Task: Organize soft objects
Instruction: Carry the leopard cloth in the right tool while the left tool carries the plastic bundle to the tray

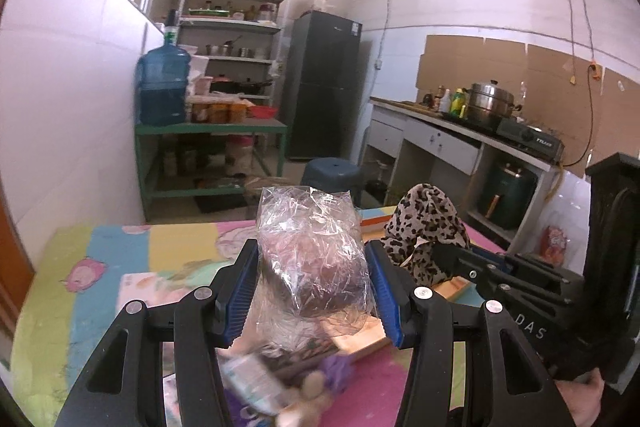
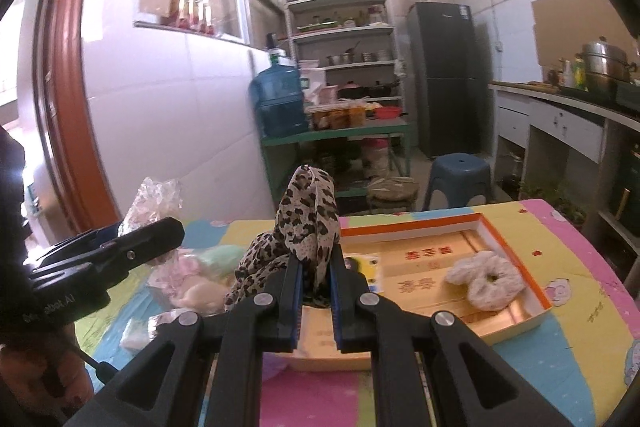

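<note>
Figure: 2 hand-held grippers raised above a table (image 2: 568, 267) spread with a pastel cartoon-print cloth, each carrying 1 soft item.

Left gripper (image 1: 312, 291): jaws partway apart, blue pads pressed on either side of a crinkled clear plastic bag (image 1: 312, 251) with a dark bundle inside; bag top standing above the fingertips, bag clear of the table.

Right gripper (image 2: 314, 291): jaws drawn nearly together, clamped on a leopard-print scarf (image 2: 308, 223); 1 fold peaking above the pads, the rest drooping down and to the left.

Destination, judged from the task: shallow open box (image 2: 516, 239) with orange rim, lying on the table ahead and right of the right gripper, already holding 1 fuzzy white scrunchie (image 2: 486, 279). More soft items, pale pink and green (image 2: 200, 267), loose on the cloth to the left of the scarf, beside the box.

To do this step well: keep both grips firm while carrying, as slack plastic slips easily and a thin scarf can slide out. Carry high enough for the scarf's hanging tail to clear the box rim and the loose pile. Lower each item into a bare part of the box, away from the scrunchie, and part the jaws only once the item rests on the box floor. Place 1 item at a time so that the 2 grippers stay clear of each other.
</note>
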A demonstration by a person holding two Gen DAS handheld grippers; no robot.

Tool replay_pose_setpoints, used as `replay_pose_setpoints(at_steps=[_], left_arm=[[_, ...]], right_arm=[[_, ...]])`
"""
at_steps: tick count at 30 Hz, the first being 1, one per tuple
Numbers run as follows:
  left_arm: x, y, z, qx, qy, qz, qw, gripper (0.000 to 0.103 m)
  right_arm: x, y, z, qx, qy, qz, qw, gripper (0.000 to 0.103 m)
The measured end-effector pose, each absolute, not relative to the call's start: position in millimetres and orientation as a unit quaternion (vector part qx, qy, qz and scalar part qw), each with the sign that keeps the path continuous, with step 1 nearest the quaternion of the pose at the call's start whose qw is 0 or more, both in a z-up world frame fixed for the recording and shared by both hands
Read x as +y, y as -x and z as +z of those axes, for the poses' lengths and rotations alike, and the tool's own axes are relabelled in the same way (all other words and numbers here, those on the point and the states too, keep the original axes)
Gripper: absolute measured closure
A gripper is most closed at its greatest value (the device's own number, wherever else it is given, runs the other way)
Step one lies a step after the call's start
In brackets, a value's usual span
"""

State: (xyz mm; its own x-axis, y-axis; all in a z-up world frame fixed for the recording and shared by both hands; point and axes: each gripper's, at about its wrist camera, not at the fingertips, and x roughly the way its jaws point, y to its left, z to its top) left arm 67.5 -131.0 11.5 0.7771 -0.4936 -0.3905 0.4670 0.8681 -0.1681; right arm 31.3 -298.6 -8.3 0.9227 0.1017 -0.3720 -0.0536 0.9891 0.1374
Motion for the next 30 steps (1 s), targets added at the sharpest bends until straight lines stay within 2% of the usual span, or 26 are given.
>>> replay_pose_setpoints(at_steps=[17, 30], left_arm=[[-236, -98, 15, 0.225, 0.024, -0.3, 0.927, 0.048], [-280, -125, -22, 0.267, 0.024, -0.292, 0.918, 0.048]], right_arm=[[-389, -25, -14, 0.186, -0.08, -0.033, 0.979, 0.091], [-430, -43, -43, 0.213, -0.114, -0.05, 0.969, 0.091]])
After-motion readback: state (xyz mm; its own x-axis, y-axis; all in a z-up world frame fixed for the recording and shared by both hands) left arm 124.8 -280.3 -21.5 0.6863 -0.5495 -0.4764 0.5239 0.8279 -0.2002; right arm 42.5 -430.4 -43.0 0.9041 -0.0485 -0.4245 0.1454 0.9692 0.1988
